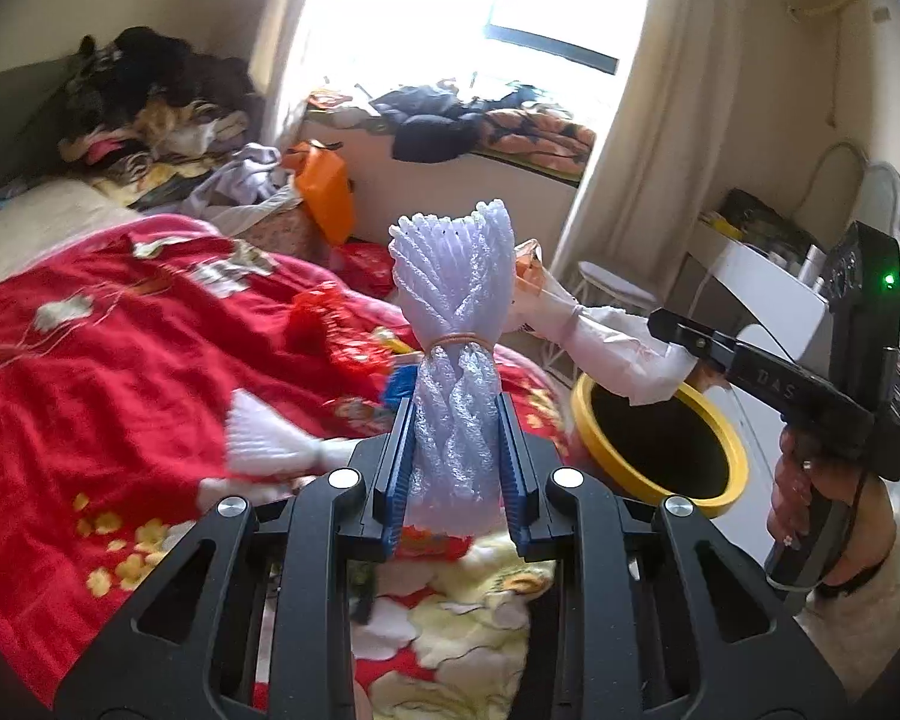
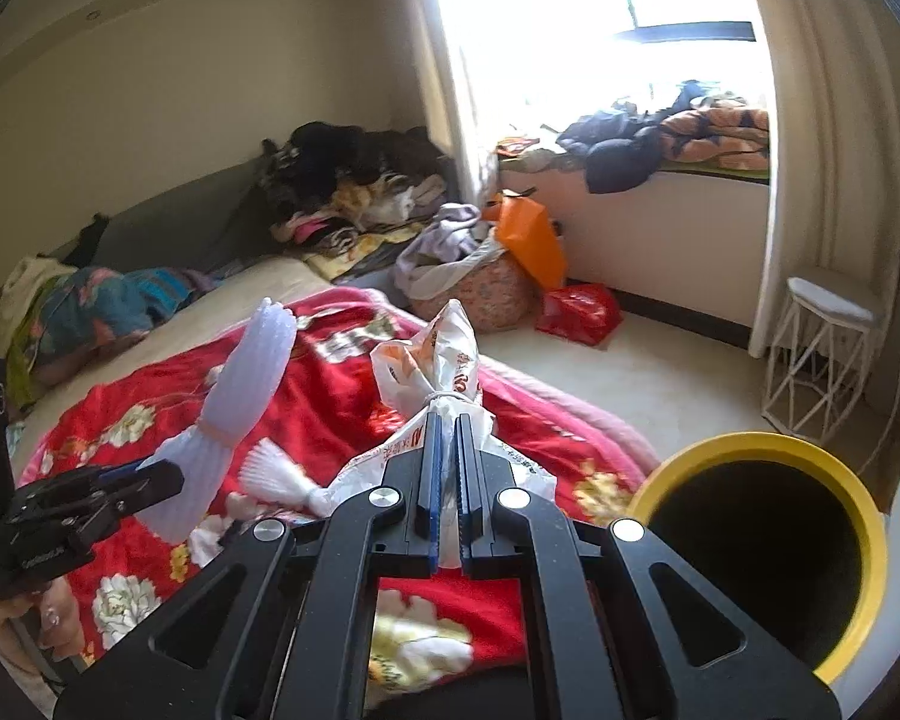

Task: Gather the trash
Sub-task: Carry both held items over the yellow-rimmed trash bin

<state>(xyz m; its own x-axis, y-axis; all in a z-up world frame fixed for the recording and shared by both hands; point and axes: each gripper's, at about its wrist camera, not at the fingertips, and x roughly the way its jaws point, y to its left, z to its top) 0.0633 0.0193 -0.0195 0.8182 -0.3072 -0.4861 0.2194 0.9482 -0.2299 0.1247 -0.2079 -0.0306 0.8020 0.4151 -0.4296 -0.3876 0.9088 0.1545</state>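
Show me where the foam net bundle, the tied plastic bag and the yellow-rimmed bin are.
foam net bundle (image 1: 453,420), left wrist view, lower half under the rubber band.
tied plastic bag (image 2: 435,363), right wrist view, bunched top above the knot.
yellow-rimmed bin (image 2: 750,441), right wrist view, far rim.

Red floral blanket (image 1: 120,324) – white wire stool (image 2: 822,348) beyond.

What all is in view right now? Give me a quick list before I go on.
foam net: one, white, tied with a band, in the left gripper.
plastic bag: one, white with orange print, tied, in the right gripper.
second foam net: one, white, lying on the blanket.
bin: one, yellow rim, dark inside, beside the bed.
blanket: one, red, flowered, on the bed.
orange bag: one, by the window ledge.
stool: one, white, wire-legged.
left gripper: shut on foam net.
right gripper: shut on plastic bag.
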